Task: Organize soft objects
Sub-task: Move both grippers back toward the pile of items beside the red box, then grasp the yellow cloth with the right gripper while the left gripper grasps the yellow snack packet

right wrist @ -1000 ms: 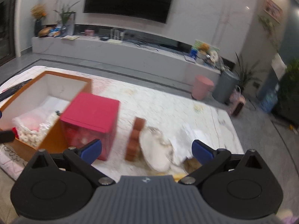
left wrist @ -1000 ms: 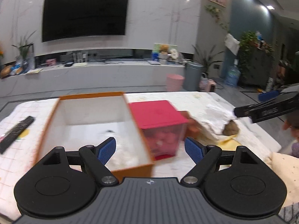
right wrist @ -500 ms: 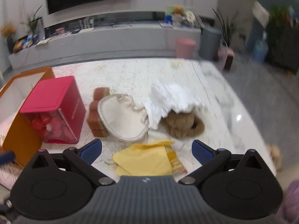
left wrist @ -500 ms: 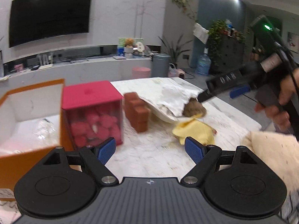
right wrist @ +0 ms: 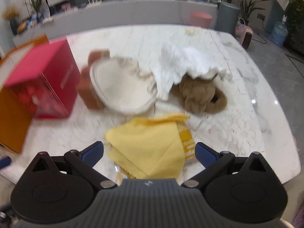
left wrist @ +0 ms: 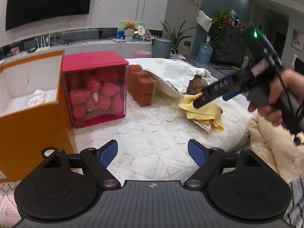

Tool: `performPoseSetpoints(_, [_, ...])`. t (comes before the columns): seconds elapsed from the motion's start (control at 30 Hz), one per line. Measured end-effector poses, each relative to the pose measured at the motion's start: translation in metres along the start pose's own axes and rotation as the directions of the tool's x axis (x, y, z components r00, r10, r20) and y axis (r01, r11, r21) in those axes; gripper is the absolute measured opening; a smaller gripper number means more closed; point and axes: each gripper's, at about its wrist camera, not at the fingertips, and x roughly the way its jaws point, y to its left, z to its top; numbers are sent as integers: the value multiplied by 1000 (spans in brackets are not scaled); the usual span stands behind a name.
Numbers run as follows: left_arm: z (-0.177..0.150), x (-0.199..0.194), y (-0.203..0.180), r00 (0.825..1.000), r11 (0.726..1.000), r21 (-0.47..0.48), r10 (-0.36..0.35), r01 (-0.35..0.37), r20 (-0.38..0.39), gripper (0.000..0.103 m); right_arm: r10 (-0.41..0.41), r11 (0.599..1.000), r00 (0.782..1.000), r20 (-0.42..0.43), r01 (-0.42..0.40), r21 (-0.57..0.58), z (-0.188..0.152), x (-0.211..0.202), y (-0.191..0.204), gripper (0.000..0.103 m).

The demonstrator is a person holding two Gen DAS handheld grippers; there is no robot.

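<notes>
The step in hand looks like the reach for the yellow cloth [right wrist: 150,142]: the right tongs [right wrist: 149,150] hang spread wide just over it, one finger on each side, nothing gripped. The left tongs [left wrist: 153,153] are also released and empty, held over bare lace on the table [left wrist: 152,133], nearer the viewer than the cloth.

The cloth lies flat, folded into loose layers with pinked, zigzag edges, on top of a yellow packet [right wrist: 187,144] that peeps out on its right side. It looks thin and limp, so it will likely sag and unfold once lifted.

Beyond the cloth sit a cream pouch [right wrist: 121,89], a white cloth [right wrist: 182,66] and a brown plush [right wrist: 203,96], all touching or overlapping. Left of the cloth stand a brown sponge [left wrist: 141,84], a red box [left wrist: 95,87] and, furthest left, an open orange box [left wrist: 32,114].

Next the right tongs should drop, pinch the upper layers without catching the packet, then carry the cloth left, probably to the orange box.
</notes>
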Motion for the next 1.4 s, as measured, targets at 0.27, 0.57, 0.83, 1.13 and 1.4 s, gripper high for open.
performPoseSetpoints(0.27, [1,-4,9,1000,999,-31,19,-19,-11,98,9,998,1000,17,-8,-64,-5,17,19,94])
performPoseSetpoints(0.57, [4,-8,13,1000,999,-31,25,-26,-7,98,-14,997,999,30,16,-77,-9,17,16,46])
performPoseSetpoints(0.83, [5,-10,19,998,998,-37,55,-55,0,98,3,1000,998,65,-2,-28,-5,1,12,0])
performPoseSetpoints(1.13, [6,-2,8,998,998,-10,61,-61,-13,98,44,999,985,167,-42,-10,2,-54,13,0])
performPoseSetpoints(1.4, [32,36,-52,1000,991,135,12,-9,-21,98,111,987,948,299,-140,77,11,-110,-21,0])
